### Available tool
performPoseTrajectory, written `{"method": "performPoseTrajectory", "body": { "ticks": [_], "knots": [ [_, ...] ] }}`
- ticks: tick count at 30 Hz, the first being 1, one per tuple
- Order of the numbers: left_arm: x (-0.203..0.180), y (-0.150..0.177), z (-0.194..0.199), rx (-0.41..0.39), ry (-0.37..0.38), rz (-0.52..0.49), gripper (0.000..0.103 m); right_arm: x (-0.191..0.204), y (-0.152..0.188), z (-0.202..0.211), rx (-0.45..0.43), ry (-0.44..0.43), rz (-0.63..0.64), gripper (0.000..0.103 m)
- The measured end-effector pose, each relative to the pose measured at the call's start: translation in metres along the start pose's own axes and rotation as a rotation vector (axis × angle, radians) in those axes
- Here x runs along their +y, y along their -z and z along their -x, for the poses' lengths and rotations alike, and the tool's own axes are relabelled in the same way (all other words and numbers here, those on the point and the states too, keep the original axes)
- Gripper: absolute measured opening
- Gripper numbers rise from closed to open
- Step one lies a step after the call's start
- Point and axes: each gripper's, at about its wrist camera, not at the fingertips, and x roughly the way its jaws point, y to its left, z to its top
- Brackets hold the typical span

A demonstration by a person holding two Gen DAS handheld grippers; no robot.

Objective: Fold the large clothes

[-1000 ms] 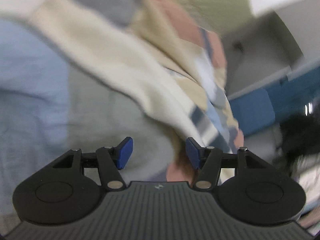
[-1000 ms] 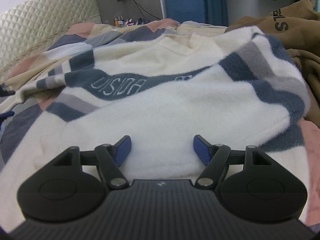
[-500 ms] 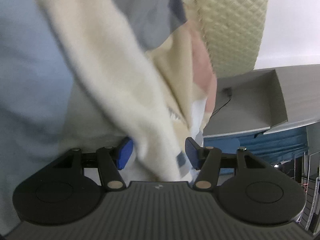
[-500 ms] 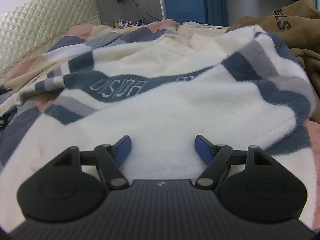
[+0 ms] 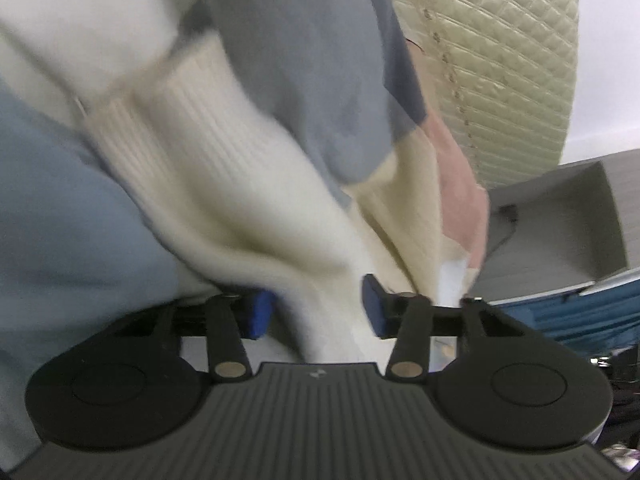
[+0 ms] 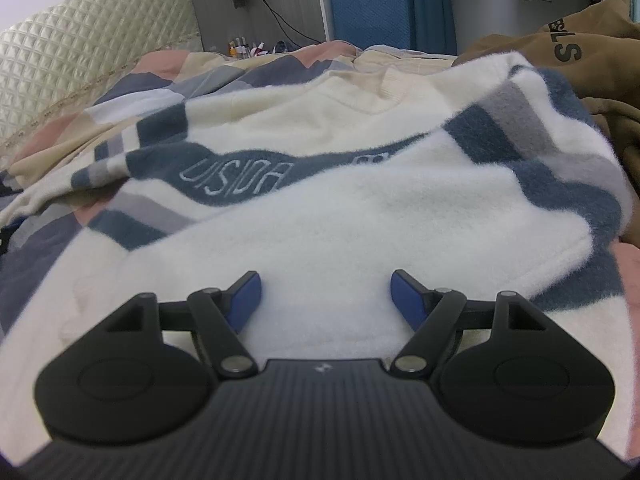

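Sweater (image 6: 360, 216) on bed, left gripper (image 5: 316, 308) closing on sleeve

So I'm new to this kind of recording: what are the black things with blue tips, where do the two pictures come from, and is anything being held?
No robot here: a person holds a hand-held gripper in each hand, each with a camera looking along its blue-tipped jaws. One picture is from the left gripper, the other from the right gripper. On the bed lies a cream sweater with blue and grey stripes, over a patchwork blanket; a brown garment sits to the right. The left jaws have just been closing, with a cream fold of the sweater between them; whether they already pinch it is too blurred to tell. The right jaws stand open above the sweater, holding nothing.
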Motion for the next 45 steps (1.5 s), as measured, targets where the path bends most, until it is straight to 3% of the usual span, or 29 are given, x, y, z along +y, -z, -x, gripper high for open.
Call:
{"method": "performPoseTrajectory", "body": {
  "ticks": [2,4,10,14,18,24,28,32,36,39,45],
  "knots": [
    [0.003,0.0,0.002,-0.013,-0.046,-0.046,0.019,0.0,0.0,0.001,0.002,0.002,0.002,0.074],
    [0.003,0.003,0.004,-0.038,-0.066,-0.12,0.012,0.001,0.0,0.001,0.001,0.003,0.003,0.074],
    [-0.032,0.031,0.028,-0.17,-0.055,-0.357,0.009,0.004,0.0,0.003,0.007,0.021,0.002,0.074],
    [-0.07,0.059,0.051,-0.202,0.051,-0.515,0.009,0.005,-0.001,0.004,0.013,0.027,-0.003,0.074],
    [-0.115,0.106,0.083,-0.21,0.198,-0.753,0.009,0.005,-0.002,0.006,0.017,0.025,-0.005,0.074],
    [-0.163,0.21,0.133,-0.171,0.427,-1.186,0.009,0.003,-0.005,0.013,0.024,0.011,-0.022,0.072],
    [-0.165,0.273,0.152,-0.042,0.531,-1.323,0.009,0.0,-0.007,0.02,0.017,0.016,-0.036,0.073],
    [-0.149,0.331,0.154,0.129,0.573,-1.393,0.009,-0.01,-0.011,0.03,-0.002,0.023,-0.075,0.073],
    [-0.123,0.368,0.125,0.347,0.551,-1.392,0.009,-0.017,-0.015,0.039,-0.033,0.054,-0.083,0.073],
    [-0.101,0.388,0.099,0.5,0.489,-1.363,0.01,-0.02,-0.017,0.042,-0.052,0.064,-0.077,0.073],
    [-0.079,0.399,0.094,0.574,0.426,-1.317,0.011,-0.025,-0.018,0.044,-0.07,0.02,-0.111,0.073]
  ]
}}
